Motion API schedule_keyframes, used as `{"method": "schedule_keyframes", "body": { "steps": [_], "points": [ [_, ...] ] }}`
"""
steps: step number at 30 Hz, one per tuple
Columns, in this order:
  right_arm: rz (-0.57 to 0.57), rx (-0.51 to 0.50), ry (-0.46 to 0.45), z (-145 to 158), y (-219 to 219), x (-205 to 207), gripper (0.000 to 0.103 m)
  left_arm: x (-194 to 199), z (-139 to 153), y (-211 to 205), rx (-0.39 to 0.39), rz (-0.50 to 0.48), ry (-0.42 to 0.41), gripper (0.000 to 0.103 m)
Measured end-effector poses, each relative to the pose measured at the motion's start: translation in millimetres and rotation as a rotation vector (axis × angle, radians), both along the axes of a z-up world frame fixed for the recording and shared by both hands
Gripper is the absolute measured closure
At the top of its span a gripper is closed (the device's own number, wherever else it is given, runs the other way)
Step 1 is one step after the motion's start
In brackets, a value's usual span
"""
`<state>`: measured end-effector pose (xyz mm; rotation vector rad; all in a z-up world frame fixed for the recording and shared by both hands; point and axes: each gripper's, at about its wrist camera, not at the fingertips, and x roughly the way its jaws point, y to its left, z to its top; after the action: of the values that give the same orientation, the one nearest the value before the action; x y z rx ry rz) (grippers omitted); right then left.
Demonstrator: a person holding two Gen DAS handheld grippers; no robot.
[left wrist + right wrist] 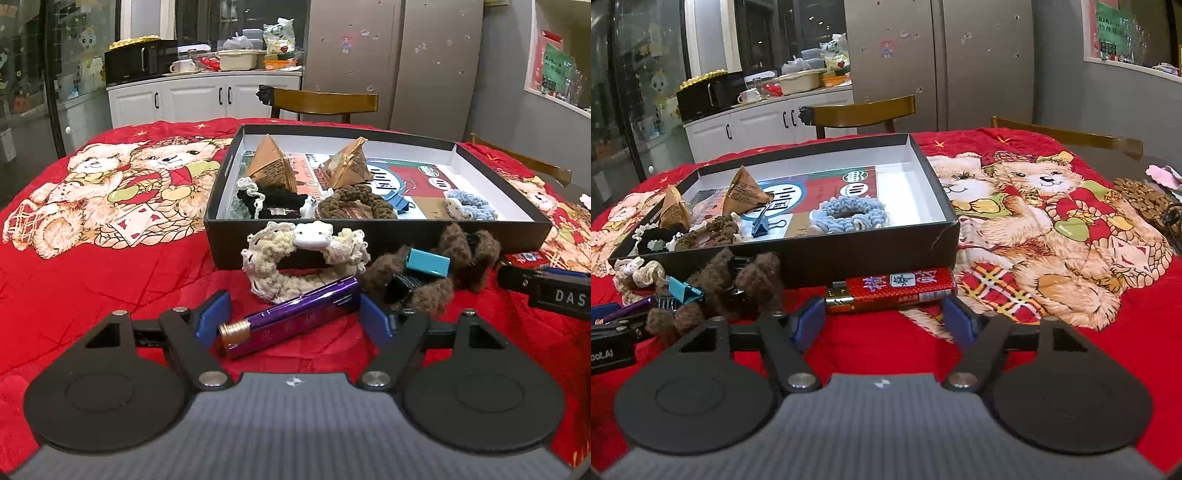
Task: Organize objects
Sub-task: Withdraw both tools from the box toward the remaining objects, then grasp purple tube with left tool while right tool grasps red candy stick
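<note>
Firstly, in the left wrist view, the left gripper [293, 317] is shown low over the red quilt [110, 288], its jaws apart around a purple lighter [291, 317]; the blue pad on the right seems to touch the lighter's far end, while a gap is seen at the other pad, so no grip is judged to be made. Just beyond lie a cream scrunchie [306, 258] and a brown scrunchie [436, 269] with a teal binder clip [428, 261] on it, all set against the front wall of the black box [373, 236], where other pieces are already gathered. Should the jaws close on the slanted lighter, it may be twisted or squeezed out sideways, and the scrunchie yarn may be snagged. In the right wrist view, the right gripper [884, 317] is shown with jaws apart on either side of a red lighter [894, 291], which lies beside the box wall [849, 258] and untouched by the pads. A closure made too near may only clip its edge, and it may be pushed against the wall.
</note>
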<state>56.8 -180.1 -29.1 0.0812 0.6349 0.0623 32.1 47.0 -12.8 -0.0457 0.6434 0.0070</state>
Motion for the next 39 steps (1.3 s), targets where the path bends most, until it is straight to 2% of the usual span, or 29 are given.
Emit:
{"method": "schedule_keyframes", "body": {
  "steps": [2,4,12,17,22,23,24,25,26,27,28,29,30,31,32,35,39],
  "points": [
    [0.019,0.045,0.0,-0.2,-5.8,1.2,0.014,-2.8,0.1,0.1,0.003,-0.007,-0.001,0.023],
    [0.026,0.075,-0.004,0.1,-9.1,2.4,0.011,-6.2,0.5,0.3,0.005,-0.006,-0.004,0.023],
    [0.021,0.042,-0.003,1.2,-9.9,5.8,0.01,-7.9,0.8,4.3,-0.017,-0.005,-0.008,0.023],
    [0.007,0.012,-0.001,0.4,-6.9,5.9,0.024,-7.6,0.6,5.1,-0.024,-0.007,-0.009,0.023],
    [0.011,0.01,-0.004,0.7,-6.7,5.0,0.024,-8.2,0.8,4.5,-0.027,-0.01,-0.01,0.023],
    [0.012,0.012,-0.007,1.0,-7.2,4.3,0.031,-8.2,0.8,4.6,-0.027,-0.01,-0.01,0.023],
    [0.017,0.012,-0.013,1.6,-6.8,3.1,0.045,-8.2,0.8,4.6,-0.027,-0.01,-0.01,0.023],
    [0.007,-0.002,-0.013,2.0,-5.1,2.7,0.065,-8.1,0.8,4.8,-0.027,-0.011,-0.01,0.023],
    [-0.009,-0.019,-0.01,1.5,-3.9,2.5,0.068,-8.4,0.8,4.7,-0.028,-0.011,-0.01,0.023],
    [-0.008,-0.016,-0.01,1.4,-4.1,2.2,0.068,-8.3,0.8,4.6,-0.029,-0.012,-0.01,0.023],
    [-0.008,-0.011,-0.009,1.4,-4.8,2.3,0.06,-8.3,0.7,4.1,-0.029,-0.014,-0.01,0.023],
    [0.009,0.007,-0.007,1.2,-6.3,2.6,0.039,-8.3,0.7,3.6,-0.028,-0.015,-0.01,0.023],
    [0.031,0.026,-0.008,1.3,-7.7,2.4,0.032,-9.0,0.9,3.6,-0.028,-0.016,-0.01,0.023],
    [0.043,0.033,-0.01,1.7,-8.1,1.3,0.021,-9.3,0.9,3.0,-0.028,-0.016,-0.01,0.023],
    [0.025,0.017,-0.014,2.4,-7.4,-0.6,0.014,-9.4,0.9,2.9,-0.028,-0.017,-0.01,0.023],
    [-0.013,-0.051,-0.01,3.4,-7.5,-3.0,0.013,-9.5,1.0,2.6,-0.03,-0.019,-0.01,0.023],
    [-0.024,-0.052,0.002,3.0,-16.3,4.2,0.012,-9.2,0.8,3.6,-0.033,-0.022,-0.01,0.023]
  ]
}}
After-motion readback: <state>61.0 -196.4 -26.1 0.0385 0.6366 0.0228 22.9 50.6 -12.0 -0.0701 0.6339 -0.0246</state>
